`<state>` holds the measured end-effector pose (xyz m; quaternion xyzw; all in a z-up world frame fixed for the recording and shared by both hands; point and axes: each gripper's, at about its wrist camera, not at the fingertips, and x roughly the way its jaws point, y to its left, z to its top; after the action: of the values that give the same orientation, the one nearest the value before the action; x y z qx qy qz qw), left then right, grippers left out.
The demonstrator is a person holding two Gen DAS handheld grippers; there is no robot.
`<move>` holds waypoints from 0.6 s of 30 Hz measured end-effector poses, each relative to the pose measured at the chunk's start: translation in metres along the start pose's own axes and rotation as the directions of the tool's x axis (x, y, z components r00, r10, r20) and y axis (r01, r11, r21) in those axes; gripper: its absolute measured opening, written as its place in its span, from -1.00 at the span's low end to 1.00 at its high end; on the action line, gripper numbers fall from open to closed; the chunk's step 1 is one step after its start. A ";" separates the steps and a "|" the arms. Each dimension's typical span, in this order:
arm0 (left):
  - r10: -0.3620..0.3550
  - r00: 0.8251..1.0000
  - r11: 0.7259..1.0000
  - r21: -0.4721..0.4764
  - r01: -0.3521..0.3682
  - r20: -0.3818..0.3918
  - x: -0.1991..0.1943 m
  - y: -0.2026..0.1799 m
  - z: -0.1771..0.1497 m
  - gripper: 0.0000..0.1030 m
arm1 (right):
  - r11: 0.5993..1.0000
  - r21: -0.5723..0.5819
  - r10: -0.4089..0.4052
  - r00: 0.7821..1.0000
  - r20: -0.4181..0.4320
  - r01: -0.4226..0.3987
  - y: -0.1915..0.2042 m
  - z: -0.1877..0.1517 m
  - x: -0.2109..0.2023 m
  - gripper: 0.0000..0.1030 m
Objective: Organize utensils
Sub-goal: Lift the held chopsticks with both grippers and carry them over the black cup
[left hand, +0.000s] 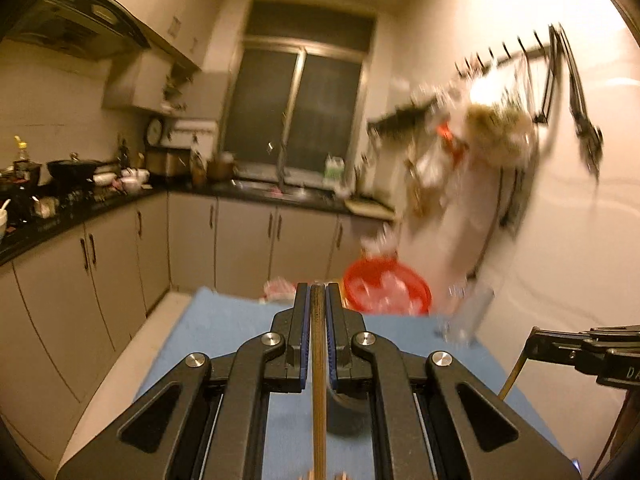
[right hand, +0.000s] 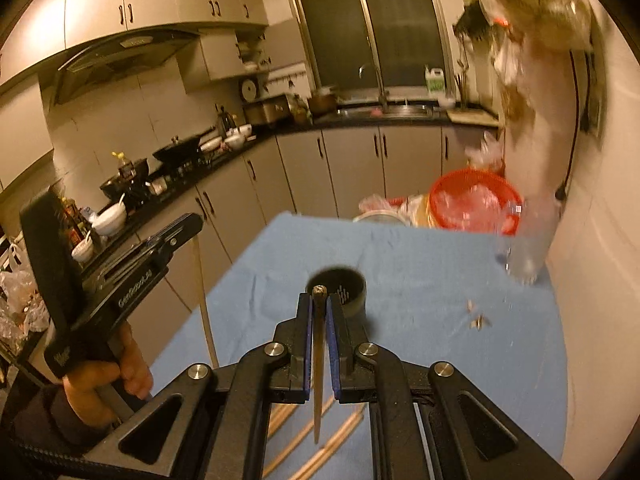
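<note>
The left gripper [left hand: 319, 300] has its fingers [left hand: 303, 320] pressed against a thin dark chopstick [left hand: 318, 360], which runs straight back between them toward the camera. In the right wrist view this same gripper [right hand: 182, 226] is held up off the left edge of the worktop [right hand: 420, 320], gripped by the person's left hand [right hand: 104, 376], with a light chopstick [right hand: 202, 300] hanging down from its tip.

The right gripper [right hand: 319, 304] likewise pinches a dark chopstick [right hand: 318, 360] between its fingers [right hand: 334, 320]; the upper end of the stick shows just in front of the black utensil holder [right hand: 340, 284], and its lower end points down toward the worktop. Under that gripper, on the near side of the holder, several loose bamboo chopsticks [right hand: 320, 440] lie flat on the blue cloth. The holder stands upright near the middle of the cloth, its mouth open upward. To the right of the holder lie a few small scraps [right hand: 478, 318]. Beyond the holder, past the far edge of the worktop, sits a red basin [right hand: 476, 204]. A blurred clear glass [right hand: 520, 256] stands to the right of the holder by the wall.
</note>
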<state>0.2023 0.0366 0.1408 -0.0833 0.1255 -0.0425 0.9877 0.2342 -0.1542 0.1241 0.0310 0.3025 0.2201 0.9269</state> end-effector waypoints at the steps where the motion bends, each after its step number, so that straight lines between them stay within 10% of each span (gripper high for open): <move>1: 0.013 1.000 1.000 -0.008 -0.013 0.021 -0.001 0.001 0.003 -0.87 | 1.000 -0.005 -0.007 1.000 0.016 0.007 0.001 0.008 -0.001 -0.87; 18: 0.045 0.985 0.990 -0.139 -0.021 0.166 0.041 0.000 0.050 -0.87 | 0.999 -0.003 -0.031 0.984 0.178 0.032 0.002 0.089 -0.008 -0.87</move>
<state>0.2547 0.0400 0.1786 -0.1518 0.0456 -0.0103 0.9873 0.2788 -0.1494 0.2013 0.0431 0.2183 0.2028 0.9536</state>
